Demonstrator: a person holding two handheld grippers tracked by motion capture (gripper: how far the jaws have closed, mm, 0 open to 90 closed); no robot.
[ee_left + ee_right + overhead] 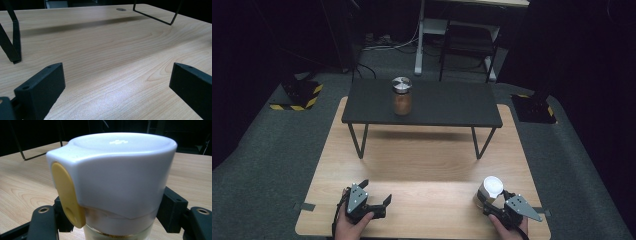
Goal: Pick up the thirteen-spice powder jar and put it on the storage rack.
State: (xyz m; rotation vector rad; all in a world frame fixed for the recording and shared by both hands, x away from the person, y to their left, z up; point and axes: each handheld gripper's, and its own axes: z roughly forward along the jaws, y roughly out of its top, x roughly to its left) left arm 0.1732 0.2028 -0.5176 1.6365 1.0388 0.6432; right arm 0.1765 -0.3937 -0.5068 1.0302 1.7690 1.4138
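Clamping down at the near right corner of the wooden table [422,165], our right gripper [498,204] has its jaws pressed on the white-capped jar [489,192] — in the right gripper view the black pads sit on either side of the clear body, just under the cap [120,177]. That cap is broad, smooth plastic with a yellow tab [65,192] on its side, and we judge it slick and rounded, a poor place to pinch; the body below it is straighter and gives the pads a flatter bite. It looks rigid, glass or hard plastic, we cannot tell which, with something brownish inside near the bottom edge of the view, so we expect moderate weight sitting low and a jar that wants to stay upright. If it is glass, a hard knock on the table could crack it — easy does it. Our left gripper [373,196] rests at the near left corner, jaws wide apart with bare wood between them. Farther back, a second jar [402,96] with a metal lid stands on the small black bench [452,105], well apart from both hands. Holding low on the body, square and level, looks like the safest grip to us.
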